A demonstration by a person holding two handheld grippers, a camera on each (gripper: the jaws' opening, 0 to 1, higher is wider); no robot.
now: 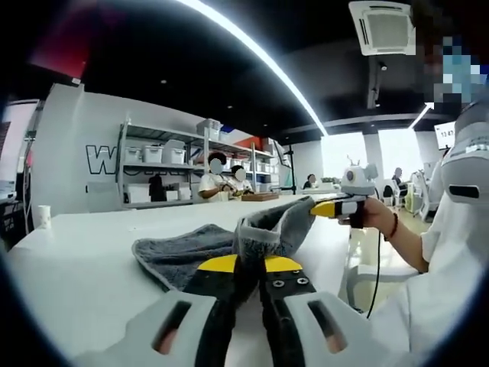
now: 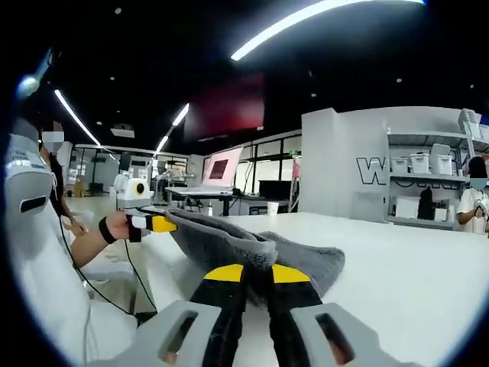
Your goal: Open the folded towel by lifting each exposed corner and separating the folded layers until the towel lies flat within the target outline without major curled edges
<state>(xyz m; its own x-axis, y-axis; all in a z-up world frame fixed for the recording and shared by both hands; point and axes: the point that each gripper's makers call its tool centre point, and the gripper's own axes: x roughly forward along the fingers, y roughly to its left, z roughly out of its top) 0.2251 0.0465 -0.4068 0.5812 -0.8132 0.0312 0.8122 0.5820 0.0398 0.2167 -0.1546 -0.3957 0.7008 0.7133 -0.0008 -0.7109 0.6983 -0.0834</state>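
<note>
Grey towel on table, corners pinched by both grippers, L & R

Dark black ceiling with long white strip lights and a square ceiling air-conditioning unit. Grey metal shelving rack holding white storage boxes against pale wall. Bright windows beyond. White tabletop.

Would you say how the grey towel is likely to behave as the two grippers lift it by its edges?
The grey towel is probably floppy: it sags between the left gripper and the right gripper. Its fuzzy pile likely grips rather than slips. It looks light, since pinched edges hold it up.
</note>
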